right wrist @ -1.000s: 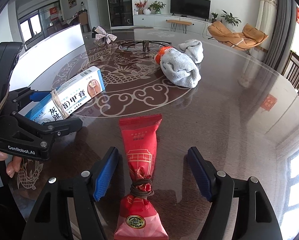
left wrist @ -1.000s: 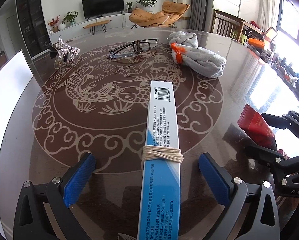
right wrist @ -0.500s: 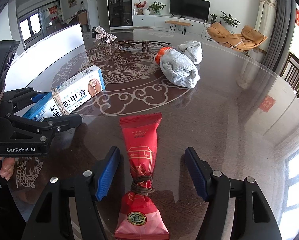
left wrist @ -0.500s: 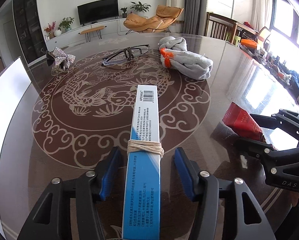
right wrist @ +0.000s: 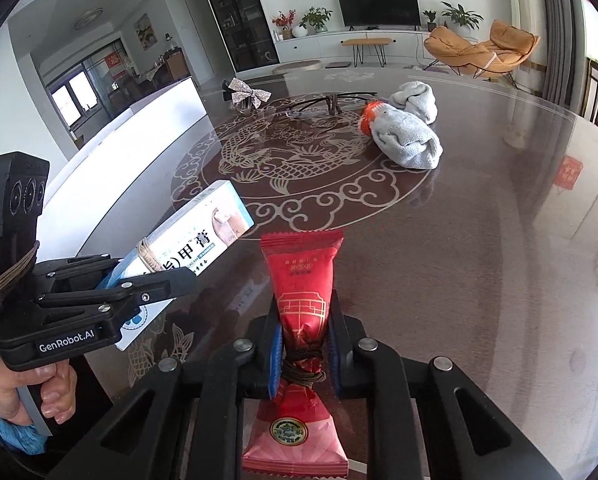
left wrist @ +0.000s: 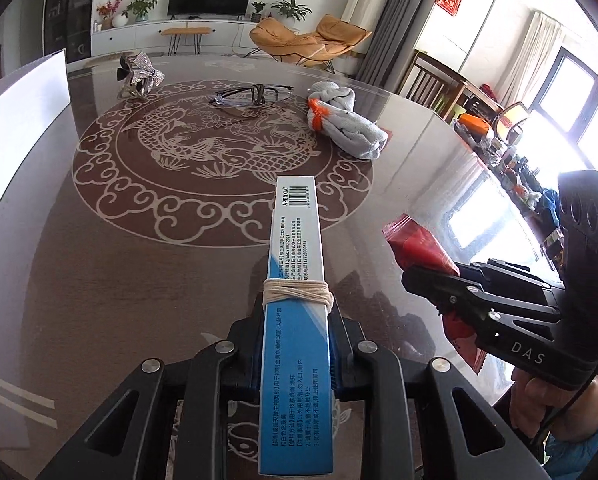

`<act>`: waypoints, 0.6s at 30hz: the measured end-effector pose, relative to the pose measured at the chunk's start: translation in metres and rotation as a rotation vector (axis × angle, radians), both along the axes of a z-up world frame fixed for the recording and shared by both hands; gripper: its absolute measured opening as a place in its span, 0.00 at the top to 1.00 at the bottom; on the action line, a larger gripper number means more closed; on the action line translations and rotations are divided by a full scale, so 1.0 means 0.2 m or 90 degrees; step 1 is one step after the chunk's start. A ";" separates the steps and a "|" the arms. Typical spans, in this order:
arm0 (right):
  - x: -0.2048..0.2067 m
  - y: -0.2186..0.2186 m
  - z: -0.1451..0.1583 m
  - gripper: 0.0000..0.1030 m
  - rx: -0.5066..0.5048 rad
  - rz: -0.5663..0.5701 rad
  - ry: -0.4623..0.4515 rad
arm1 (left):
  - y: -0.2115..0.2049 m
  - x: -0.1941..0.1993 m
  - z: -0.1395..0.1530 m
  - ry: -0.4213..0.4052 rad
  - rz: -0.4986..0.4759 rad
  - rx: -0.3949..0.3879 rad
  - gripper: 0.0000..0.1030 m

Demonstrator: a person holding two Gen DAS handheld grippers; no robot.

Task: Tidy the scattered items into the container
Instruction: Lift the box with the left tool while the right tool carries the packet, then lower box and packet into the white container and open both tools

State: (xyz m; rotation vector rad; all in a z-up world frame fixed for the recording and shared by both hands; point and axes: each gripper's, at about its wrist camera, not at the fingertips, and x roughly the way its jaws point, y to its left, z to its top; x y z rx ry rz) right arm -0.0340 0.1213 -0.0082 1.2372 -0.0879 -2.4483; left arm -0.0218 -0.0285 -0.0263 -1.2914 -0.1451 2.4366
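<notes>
My left gripper (left wrist: 297, 320) is shut on a long blue-and-white box (left wrist: 297, 240) bound with string, its pads pressing both sides, and the box juts forward above the table. In the right wrist view the same gripper (right wrist: 159, 280) and box (right wrist: 203, 240) show at the left. My right gripper (right wrist: 303, 344) is shut on the tied neck of a red snack packet (right wrist: 303, 280). From the left wrist view that packet (left wrist: 419, 244) sticks out of the black fingers at the right. The white container (left wrist: 23, 120) stands along the table's left side.
Farther back on the round dark table (left wrist: 139, 260) lie grey socks (left wrist: 347, 124), a pair of glasses (left wrist: 251, 94) and a silver bow clip (left wrist: 139, 72). A hand (right wrist: 27, 396) holds the left gripper's handle. Chairs stand beyond the far right edge.
Both grippers went from wide open to shut: the left onto the box, the right onto the red packet. Both have since risen slightly with their items.
</notes>
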 end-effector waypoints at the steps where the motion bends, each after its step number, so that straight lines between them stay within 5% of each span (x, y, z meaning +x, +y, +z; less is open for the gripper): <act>1: 0.00 -0.05 0.00 0.82 -0.005 0.013 -0.006 | -0.05 0.02 0.03 0.004 0.009 0.006 0.76; 6: -0.05 -0.40 0.08 0.82 -0.007 0.115 -0.011 | -0.41 0.08 0.21 0.030 0.082 0.045 0.76; 11: -0.21 -0.92 0.34 0.82 -0.030 0.237 0.032 | -0.92 0.07 0.49 0.072 0.175 0.050 0.76; 18: -0.59 -1.68 0.76 0.82 -0.060 0.350 0.108 | -1.63 -0.26 0.73 0.088 0.312 0.003 0.76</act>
